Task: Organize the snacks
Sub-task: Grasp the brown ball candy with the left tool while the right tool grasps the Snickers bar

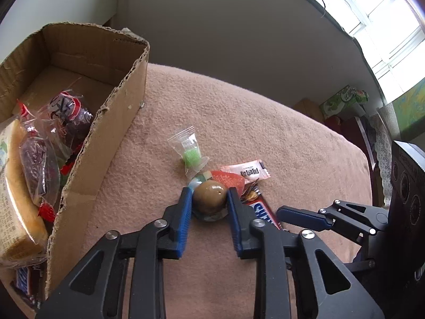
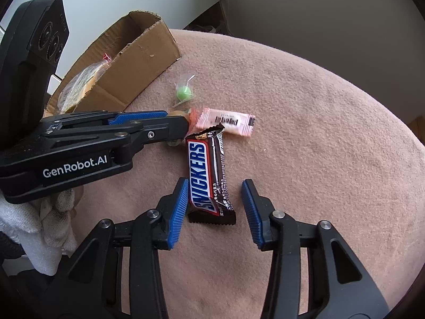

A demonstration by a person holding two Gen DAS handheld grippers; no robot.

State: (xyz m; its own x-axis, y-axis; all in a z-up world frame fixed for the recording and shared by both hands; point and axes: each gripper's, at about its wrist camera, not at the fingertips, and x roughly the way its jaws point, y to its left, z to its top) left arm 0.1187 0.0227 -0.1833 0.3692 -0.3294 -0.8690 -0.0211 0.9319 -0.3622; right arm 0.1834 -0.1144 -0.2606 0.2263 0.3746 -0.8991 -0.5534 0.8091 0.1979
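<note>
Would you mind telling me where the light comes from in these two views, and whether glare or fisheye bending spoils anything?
Left wrist view: daylight enters through the window at upper right, which is blown out white; the cardboard box bows with fisheye bending. Right wrist view: soft, even light, no blown-out area; the Snickers bar reads sharply, while print on the pink wrapper is blurred.

"SNICKERS" on the brown chocolate bar wrapper (image 2: pixel 209 178), "GenRobot.AI" on the left hand-held gripper (image 2: pixel 183 127)
</note>
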